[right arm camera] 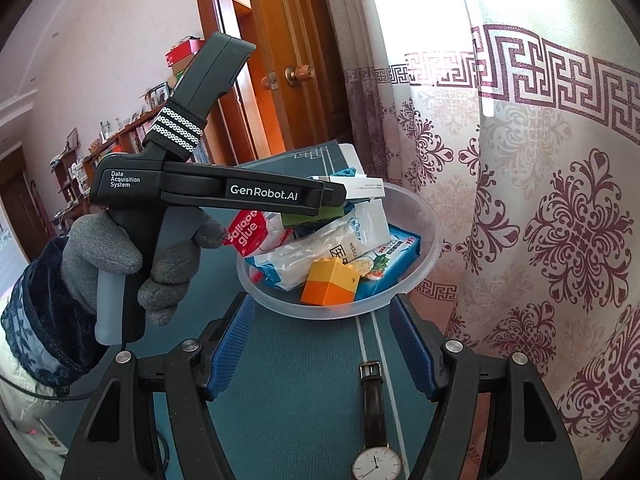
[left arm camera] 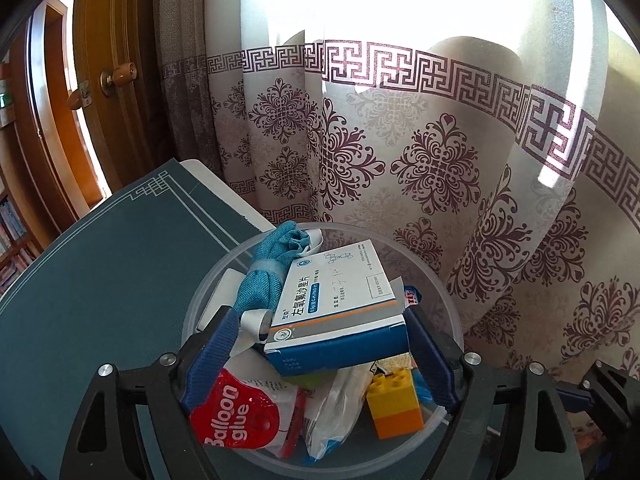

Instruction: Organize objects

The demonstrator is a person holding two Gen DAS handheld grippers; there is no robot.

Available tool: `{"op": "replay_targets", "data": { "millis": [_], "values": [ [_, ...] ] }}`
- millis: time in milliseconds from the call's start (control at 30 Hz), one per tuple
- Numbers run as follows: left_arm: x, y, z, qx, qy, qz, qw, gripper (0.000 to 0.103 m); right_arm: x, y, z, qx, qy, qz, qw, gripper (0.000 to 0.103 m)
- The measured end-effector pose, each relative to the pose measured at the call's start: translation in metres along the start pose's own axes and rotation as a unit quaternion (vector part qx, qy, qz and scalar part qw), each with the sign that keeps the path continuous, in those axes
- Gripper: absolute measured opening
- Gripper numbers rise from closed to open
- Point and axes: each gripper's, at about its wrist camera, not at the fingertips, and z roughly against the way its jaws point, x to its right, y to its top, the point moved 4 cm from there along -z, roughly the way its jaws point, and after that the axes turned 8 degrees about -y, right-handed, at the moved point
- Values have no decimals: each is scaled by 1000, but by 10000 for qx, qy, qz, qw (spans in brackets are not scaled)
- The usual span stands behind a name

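From the left wrist view, the left gripper (left arm camera: 320,344) hangs over a clear plastic bowl (left arm camera: 448,292) that sits on the dark green worktop (left arm camera: 100,280) close to a patterned curtain (left arm camera: 440,160). Its blue fingers (left arm camera: 218,344) stand apart on either side of a blue-and-white medicine box (left arm camera: 340,304); the right pad lies at the box's edge, the left pad stands clear of it, so the box lies loose on the heap. A rolled blue cloth (left arm camera: 272,264) lies at ten o'clock from the box, a red-and-white Balloon glue packet (left arm camera: 240,416) at seven o'clock, a white pouch (left arm camera: 336,408) at six, and a yellow-and-orange brick (left arm camera: 394,404) at five. From the right wrist view, the right gripper (right arm camera: 322,344) hovers low over the worktop, its fingers (right arm camera: 232,344) parted with nothing between them. The bowl sits at twelve o'clock from it, filled with the brick, the pouch, the glue packet and a blue snack packet (right arm camera: 396,256). A wristwatch (right arm camera: 376,432) with a dark strap lies on the worktop at five o'clock from the gripper. At ten o'clock a gloved hand (right arm camera: 120,264) holds the left tool, whose tip reaches over the bowl at the medicine box.
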Motion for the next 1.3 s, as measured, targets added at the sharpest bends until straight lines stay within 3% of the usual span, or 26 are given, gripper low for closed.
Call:
{"op": "replay_targets", "data": {
  "millis": [200, 533, 800, 1300],
  "values": [
    [-3, -3, 26, 324, 139, 52, 9994, 102, -3, -1, -3, -26, -27, -54, 10000, 76],
    [-18, -37, 62, 702, 690, 573, 9935, 102, -2, -7, -11, -236, -139, -216, 9994, 86],
    [-27, -58, 79, 728, 1260, 806, 9861, 102, -2, -12, -19, -433, -493, -157, 9977, 90],
    [-14, -79, 79, 506, 1308, 845, 9865, 102, -4, -14, -22, -453, -968, 67, 9943, 96]
  ]
}}
